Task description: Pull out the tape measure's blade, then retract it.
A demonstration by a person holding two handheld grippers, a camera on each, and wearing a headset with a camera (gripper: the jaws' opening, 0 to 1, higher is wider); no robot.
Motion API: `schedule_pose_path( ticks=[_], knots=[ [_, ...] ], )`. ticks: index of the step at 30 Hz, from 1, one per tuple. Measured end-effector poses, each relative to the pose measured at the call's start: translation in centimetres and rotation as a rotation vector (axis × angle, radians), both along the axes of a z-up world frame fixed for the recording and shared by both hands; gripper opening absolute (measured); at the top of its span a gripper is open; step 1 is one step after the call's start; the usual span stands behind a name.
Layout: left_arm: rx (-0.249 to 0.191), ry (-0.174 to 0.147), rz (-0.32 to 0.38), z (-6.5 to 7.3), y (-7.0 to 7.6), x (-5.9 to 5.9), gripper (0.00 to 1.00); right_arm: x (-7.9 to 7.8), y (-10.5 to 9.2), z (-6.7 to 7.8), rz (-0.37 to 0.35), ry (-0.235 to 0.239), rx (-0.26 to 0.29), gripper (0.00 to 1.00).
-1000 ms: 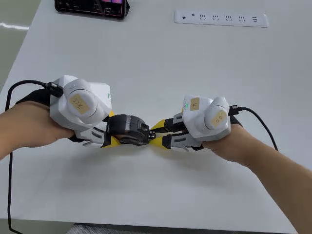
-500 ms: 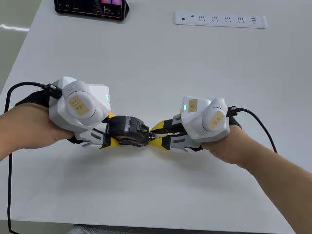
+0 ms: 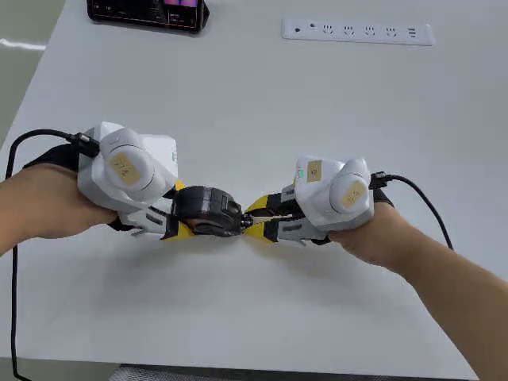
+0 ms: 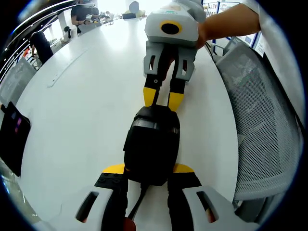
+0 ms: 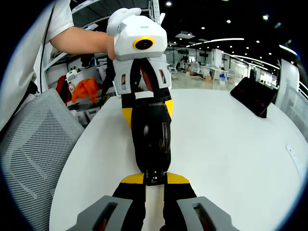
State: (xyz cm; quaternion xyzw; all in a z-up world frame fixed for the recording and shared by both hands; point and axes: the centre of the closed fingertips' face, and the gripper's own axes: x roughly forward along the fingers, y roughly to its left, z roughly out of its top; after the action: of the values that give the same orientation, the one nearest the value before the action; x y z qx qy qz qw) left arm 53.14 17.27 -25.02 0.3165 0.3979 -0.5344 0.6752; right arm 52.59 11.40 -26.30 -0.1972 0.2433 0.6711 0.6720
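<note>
A: Where is the tape measure?

B: Near the front edge of the white tabletop, between the two grippers. Black case, on its edge. I cannot tell whether it touches the surface.

A: Left gripper?

B: Its fingers are clenched on the case, one yellow tip on each side of the rear half. The left gripper view shows the case running straight away from them.

A: Right gripper?

B: It faces the left one, tip to tip. Its fingers are drawn in close and pinch the blade tab, which sits right at the mouth of the case. Between mouth and tab, little or no blade shows.

A: Hands?

B: The left hand wraps the left gripper's body and the right hand wraps the right one. A black cable trails from the right gripper.

A: Anything else on the tabletop?

B: A white power strip lies at the far edge and a dark flat device at the far left, both well apart from the grippers. A grey mesh chair stands beside the tabletop.
</note>
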Motion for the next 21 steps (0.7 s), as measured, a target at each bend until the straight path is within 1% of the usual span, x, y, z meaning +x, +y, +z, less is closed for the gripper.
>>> schedule_pose_path(
  ticks=[4,6,8,13,21],
  knots=[
    [-0.011,0.003,0.007,0.0,0.1,0.0,0.26,0.0,-0.2,0.1,0.004,-0.01,-0.007,0.09],
    [-0.011,0.008,0.008,0.0,0.2,0.0,0.26,0.1,-0.2,0.5,-0.004,-0.007,0.005,0.09],
    [-0.013,0.006,0.005,0.0,0.2,0.0,0.26,0.1,-0.4,0.3,-0.002,-0.011,-0.001,0.09],
    [-0.008,0.005,0.001,0.0,0.0,0.0,0.26,0.0,-1.0,0.1,0.004,-0.012,-0.015,0.09],
    [0.002,0.001,-0.005,0.0,0.1,0.0,0.26,0.1,-1.9,0.2,-0.005,-0.006,-0.018,0.09]
  ],
)
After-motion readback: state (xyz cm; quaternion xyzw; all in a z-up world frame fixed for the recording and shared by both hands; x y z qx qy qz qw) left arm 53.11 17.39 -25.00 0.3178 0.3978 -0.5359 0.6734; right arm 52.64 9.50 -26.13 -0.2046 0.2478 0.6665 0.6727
